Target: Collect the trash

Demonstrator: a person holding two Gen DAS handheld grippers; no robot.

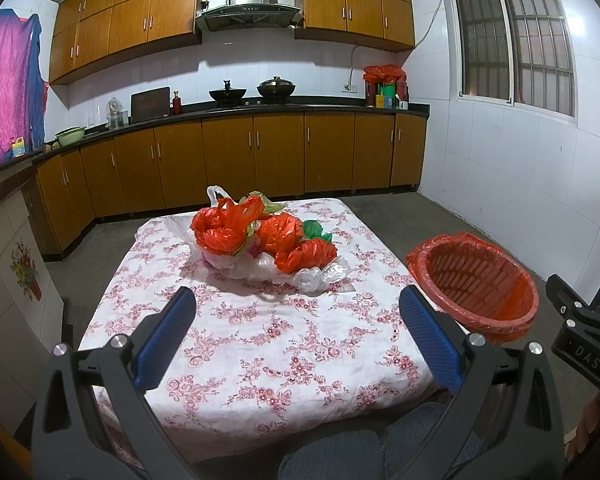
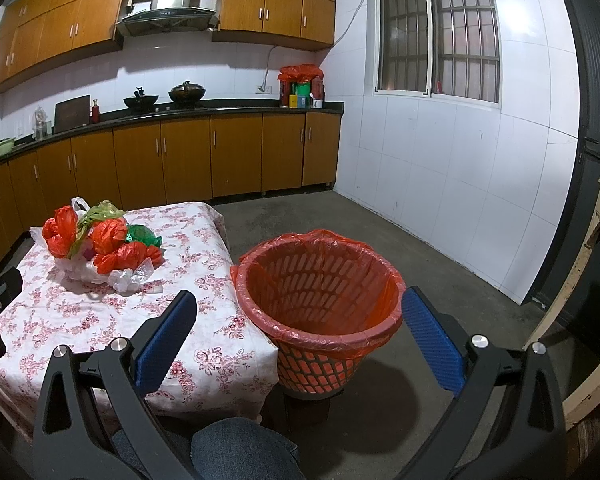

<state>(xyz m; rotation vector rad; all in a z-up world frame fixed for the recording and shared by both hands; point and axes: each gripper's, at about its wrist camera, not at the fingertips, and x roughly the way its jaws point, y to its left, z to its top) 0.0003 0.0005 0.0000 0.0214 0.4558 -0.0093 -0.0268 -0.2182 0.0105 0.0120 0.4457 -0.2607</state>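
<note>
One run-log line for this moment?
left gripper: open, empty | right gripper: open, empty | plastic bags: piled on table | lined bin: empty

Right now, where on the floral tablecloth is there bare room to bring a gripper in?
The near half of the floral tablecloth is bare, from the front edge up to the pile of crumpled red, green and clear plastic bags. A bare strip runs between the pile and the red-lined wastebasket. The middle is crowded.
</note>
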